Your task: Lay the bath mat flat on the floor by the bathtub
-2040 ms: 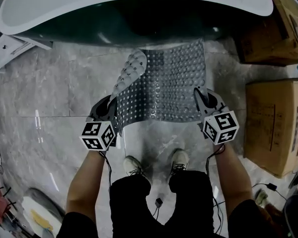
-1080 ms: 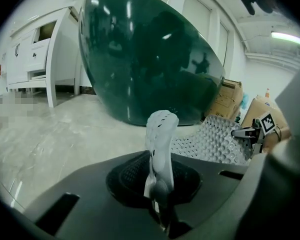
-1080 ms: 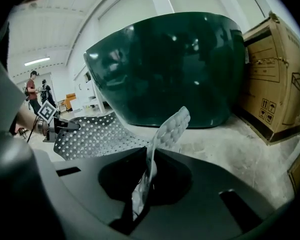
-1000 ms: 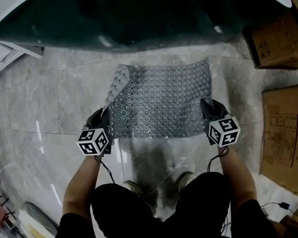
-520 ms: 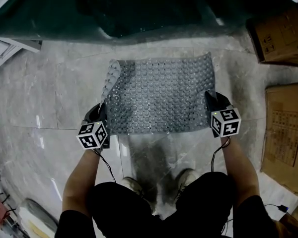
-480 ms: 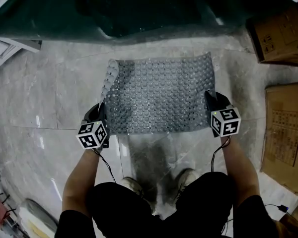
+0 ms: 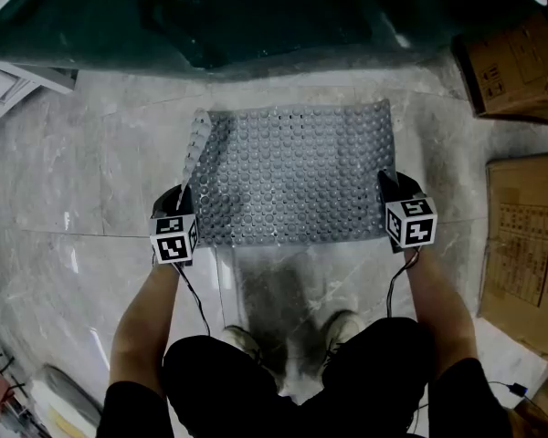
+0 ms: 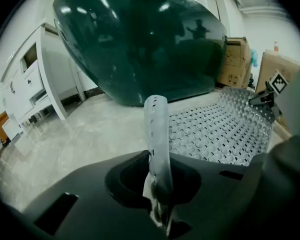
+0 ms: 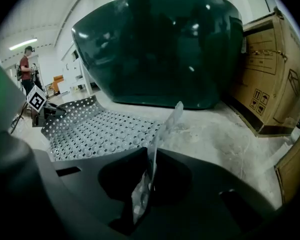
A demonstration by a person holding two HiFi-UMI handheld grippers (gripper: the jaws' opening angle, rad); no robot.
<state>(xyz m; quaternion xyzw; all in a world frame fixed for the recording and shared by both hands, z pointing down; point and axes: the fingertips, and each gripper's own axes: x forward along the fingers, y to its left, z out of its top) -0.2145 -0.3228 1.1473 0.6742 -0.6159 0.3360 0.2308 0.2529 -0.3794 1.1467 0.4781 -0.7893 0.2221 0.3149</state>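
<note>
A clear, grey bath mat (image 7: 297,172) studded with round bumps and holes is spread just above the marble floor, in front of the dark green bathtub (image 7: 256,16). My left gripper (image 7: 184,203) is shut on the mat's near left corner; that left edge (image 7: 196,144) curls up. In the left gripper view the mat's edge (image 8: 157,149) stands pinched between the jaws. My right gripper (image 7: 387,188) is shut on the near right corner, and the mat's edge (image 9: 155,154) shows clamped in the right gripper view. The mat's far edge lies close to the tub's base.
Cardboard boxes (image 7: 525,235) stand at the right, another box (image 7: 511,62) beside the tub. A white cabinet (image 8: 30,84) is at the left. My shoes (image 7: 342,327) stand behind the mat. A person (image 9: 26,64) stands far off in the right gripper view.
Both grippers have lowered and carried the mat toward the tub. The mat has flattened out, and the folded left flap has shrunk to a narrow raised edge.
</note>
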